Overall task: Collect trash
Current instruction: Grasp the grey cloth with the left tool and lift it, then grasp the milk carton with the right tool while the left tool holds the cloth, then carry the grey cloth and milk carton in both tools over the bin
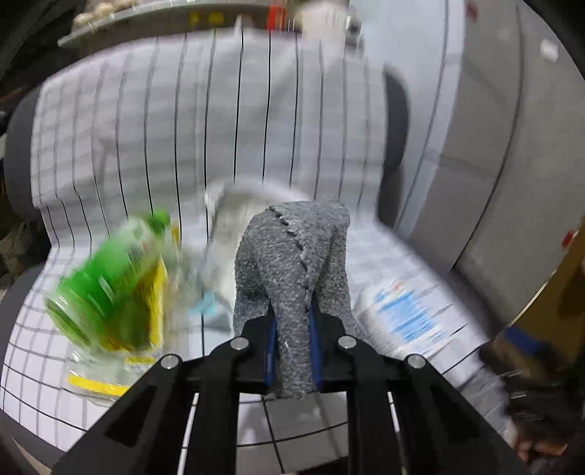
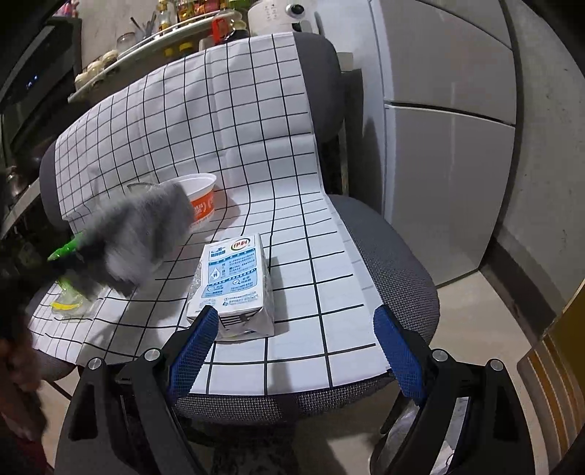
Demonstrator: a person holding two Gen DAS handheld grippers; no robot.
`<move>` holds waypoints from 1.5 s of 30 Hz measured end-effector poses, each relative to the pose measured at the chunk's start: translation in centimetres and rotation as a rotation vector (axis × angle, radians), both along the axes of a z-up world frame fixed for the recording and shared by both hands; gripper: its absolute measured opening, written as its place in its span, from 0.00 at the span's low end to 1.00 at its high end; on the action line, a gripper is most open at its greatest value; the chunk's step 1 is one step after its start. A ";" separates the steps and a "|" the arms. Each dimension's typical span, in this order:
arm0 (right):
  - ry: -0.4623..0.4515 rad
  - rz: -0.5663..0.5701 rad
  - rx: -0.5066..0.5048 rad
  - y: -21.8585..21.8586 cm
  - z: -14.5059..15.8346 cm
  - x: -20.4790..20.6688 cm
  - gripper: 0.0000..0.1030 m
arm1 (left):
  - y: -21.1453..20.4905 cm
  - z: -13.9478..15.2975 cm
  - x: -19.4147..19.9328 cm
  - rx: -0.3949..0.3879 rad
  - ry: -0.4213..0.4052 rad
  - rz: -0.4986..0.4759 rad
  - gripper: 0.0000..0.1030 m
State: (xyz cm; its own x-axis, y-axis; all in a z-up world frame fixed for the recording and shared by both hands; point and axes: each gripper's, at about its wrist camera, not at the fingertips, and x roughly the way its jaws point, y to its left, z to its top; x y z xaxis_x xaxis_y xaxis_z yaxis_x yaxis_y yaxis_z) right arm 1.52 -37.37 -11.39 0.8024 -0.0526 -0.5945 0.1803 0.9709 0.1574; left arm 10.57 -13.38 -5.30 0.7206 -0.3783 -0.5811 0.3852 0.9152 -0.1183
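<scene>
My left gripper [image 1: 292, 350] is shut on a grey knitted sock [image 1: 292, 263] and holds it above the chair seat; the sock also shows, blurred, in the right wrist view [image 2: 139, 237]. A green plastic bottle [image 1: 109, 277] lies to its left over clear yellow-printed wrappers [image 1: 95, 380]. A white and blue milk carton [image 2: 234, 285] lies on the checked cloth [image 2: 310, 292]; it also shows in the left wrist view [image 1: 406, 314]. My right gripper [image 2: 292, 347] is open, its left finger beside the carton's near end. A white and orange paper bowl [image 2: 201, 197] lies tipped at the seat back.
The cloth covers a grey mesh office chair [image 2: 395, 263]. A grey fridge [image 2: 449, 146] stands to the right. A cluttered shelf [image 2: 153, 33] runs behind the chair. A brown cardboard box [image 1: 548, 310] is at the right edge. Tiled floor [image 2: 475, 329] lies beside the chair.
</scene>
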 end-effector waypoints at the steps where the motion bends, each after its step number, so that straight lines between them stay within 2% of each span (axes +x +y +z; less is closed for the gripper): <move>1: -0.006 0.000 0.001 0.0 0.1 -0.1 0.84 | 0.6 1.3 -0.8 -0.026 -0.033 -0.002 0.12; 4: -0.014 0.007 0.001 0.4 0.3 -0.3 0.84 | 2.8 4.2 -2.8 -0.082 -0.101 0.010 0.12; 7: -0.015 0.026 0.000 1.1 0.2 -0.2 0.84 | 4.6 4.8 -3.6 -0.098 -0.096 0.027 0.12; 11: 0.001 0.069 -0.029 2.5 -0.6 0.9 0.84 | 5.3 2.4 -4.3 -0.044 -0.048 0.046 0.12; 13: 0.027 0.087 -0.049 3.1 -1.3 1.9 0.84 | 5.6 0.0 -4.0 -0.038 0.019 0.046 0.12; 16: 0.054 0.110 -0.082 4.0 -2.0 3.6 0.84 | 6.4 -2.1 -3.6 -0.032 0.069 0.054 0.12; 20: 0.080 0.127 -0.113 4.8 -2.5 5.5 0.84 | 6.6 -3.5 -3.3 -0.036 0.102 0.052 0.12; 29: 0.172 0.151 -0.146 6.0 -3.5 9.3 0.83 | 6.4 -4.6 -3.0 -0.034 0.131 0.039 0.12; 30: 0.169 0.153 -0.137 6.0 -3.4 9.2 0.79 | 6.4 -4.6 -2.9 -0.034 0.133 0.040 0.12; 36: 0.081 0.139 -0.113 5.6 -0.8 5.9 0.76 | 6.1 -3.9 -3.2 -0.037 0.118 0.017 0.12; 41: 0.000 0.118 -0.069 3.4 2.7 1.2 0.76 | 4.5 -2.5 -4.8 -0.070 0.084 -0.066 0.12; 45: -0.054 0.067 -0.060 1.1 5.1 -3.1 0.76 | 1.8 -1.1 -6.8 -0.095 0.043 -0.171 0.12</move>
State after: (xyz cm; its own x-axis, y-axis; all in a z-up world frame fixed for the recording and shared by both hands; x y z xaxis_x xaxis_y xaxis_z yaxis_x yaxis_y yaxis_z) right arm -1.59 -36.25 -6.31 0.8361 -0.0317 -0.5476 0.1073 0.9885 0.1067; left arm 3.82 -11.53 -6.41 0.6162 -0.5481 -0.5656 0.5270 0.8206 -0.2210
